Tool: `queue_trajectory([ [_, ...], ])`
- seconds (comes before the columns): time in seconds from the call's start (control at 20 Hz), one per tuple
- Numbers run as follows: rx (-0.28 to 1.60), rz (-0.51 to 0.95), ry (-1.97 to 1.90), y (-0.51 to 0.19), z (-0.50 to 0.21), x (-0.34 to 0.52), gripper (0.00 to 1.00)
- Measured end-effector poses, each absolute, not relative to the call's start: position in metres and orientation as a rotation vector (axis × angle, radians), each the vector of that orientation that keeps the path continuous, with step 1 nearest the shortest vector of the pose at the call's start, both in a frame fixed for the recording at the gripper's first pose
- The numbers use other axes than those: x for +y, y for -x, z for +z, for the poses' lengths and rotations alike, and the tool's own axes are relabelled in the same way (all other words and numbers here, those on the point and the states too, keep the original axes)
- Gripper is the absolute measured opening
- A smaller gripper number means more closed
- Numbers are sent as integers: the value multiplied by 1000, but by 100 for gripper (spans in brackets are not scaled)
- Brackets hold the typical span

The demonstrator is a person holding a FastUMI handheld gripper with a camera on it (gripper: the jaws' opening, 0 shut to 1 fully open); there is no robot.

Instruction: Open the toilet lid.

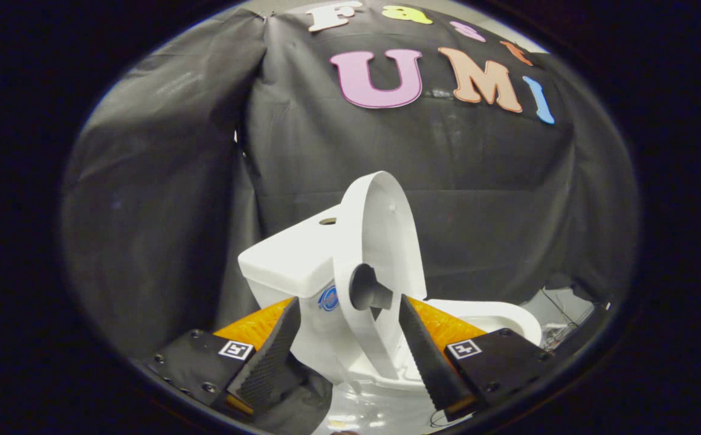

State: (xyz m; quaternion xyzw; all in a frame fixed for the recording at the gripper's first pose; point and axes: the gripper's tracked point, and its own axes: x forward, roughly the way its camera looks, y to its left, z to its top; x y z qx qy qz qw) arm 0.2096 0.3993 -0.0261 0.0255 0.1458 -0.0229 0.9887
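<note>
A small white toilet stands just ahead of my fingers, its tank [293,257] to the left and its bowl rim [495,314] to the right. The white oval lid [381,223] stands raised, nearly upright, leaning back toward the tank. A round knob [365,289] shows on its lower part. My gripper [347,300] is open, and the lid's lower part sits between the fingers. The right finger [423,350] lies close beside the lid, though I cannot tell if it touches. The left finger [272,356] stays apart from the lid, in front of the tank.
Black cloth walls close the booth behind and to the left of the toilet. A round blue sticker [328,299] marks the tank's front. The shiny toilet base [381,411] lies below the fingers. Thin wires [559,329] lie on the surface beyond the bowl.
</note>
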Motion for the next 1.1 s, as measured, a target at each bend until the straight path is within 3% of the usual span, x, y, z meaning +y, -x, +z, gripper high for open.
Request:
queue_trajectory([
  [1.1, 245, -145, 2, -116, 8, 200, 99],
])
